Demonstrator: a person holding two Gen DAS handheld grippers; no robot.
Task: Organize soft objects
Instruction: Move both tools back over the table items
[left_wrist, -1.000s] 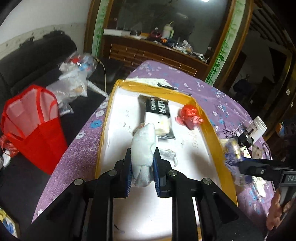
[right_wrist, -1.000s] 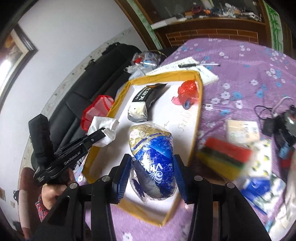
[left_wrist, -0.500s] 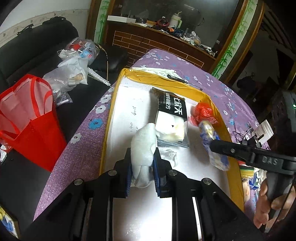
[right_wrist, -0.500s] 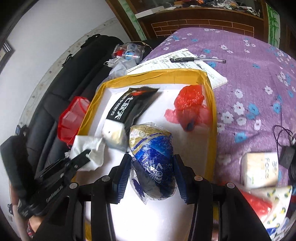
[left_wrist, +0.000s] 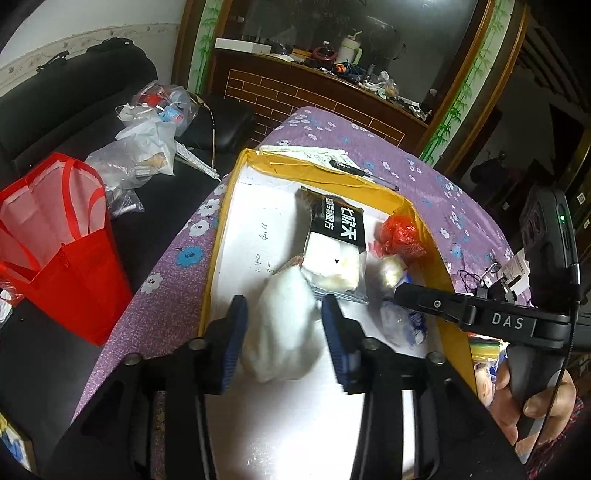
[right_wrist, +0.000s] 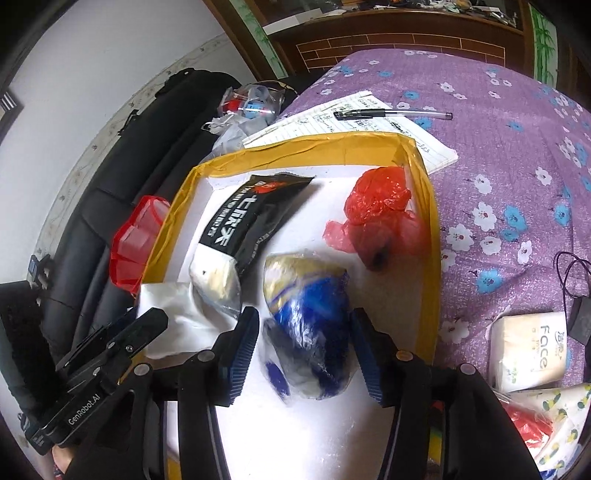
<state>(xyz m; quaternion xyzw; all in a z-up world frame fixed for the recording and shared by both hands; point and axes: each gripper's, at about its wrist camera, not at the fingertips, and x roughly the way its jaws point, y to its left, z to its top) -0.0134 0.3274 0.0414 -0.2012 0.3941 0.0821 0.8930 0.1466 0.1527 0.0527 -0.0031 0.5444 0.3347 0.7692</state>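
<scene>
Nearest the left wrist camera, the left claw (left_wrist: 284, 332) has just been opening: its blue pads now stand clear of the white soft bundle (left_wrist: 284, 325), which half a second ago they pinched tightly. The bundle lies between the jaws on the white floor of the yellow-rimmed tray (left_wrist: 218, 236), released rather than held.

The right claw (right_wrist: 304, 349) has likewise just been spreading. The blue-and-gold plastic packet (right_wrist: 306, 321) sits between its pads, with a gap showing on each side, so it seems set down in the tray too, beside the bundle.

Beyond these lie the black-and-white pouch (right_wrist: 243, 225) in the middle of the tray and the red crumpled bag (right_wrist: 380, 214) against the far right rim. Past the tray, a notepad (right_wrist: 373, 118) with a pen rests on the purple flowered worktop (right_wrist: 517, 155).

Both drops look complete, so four soft things are gathered in the tray. The tissue pack (right_wrist: 528, 350) outside its right rim could be a next candidate.
</scene>
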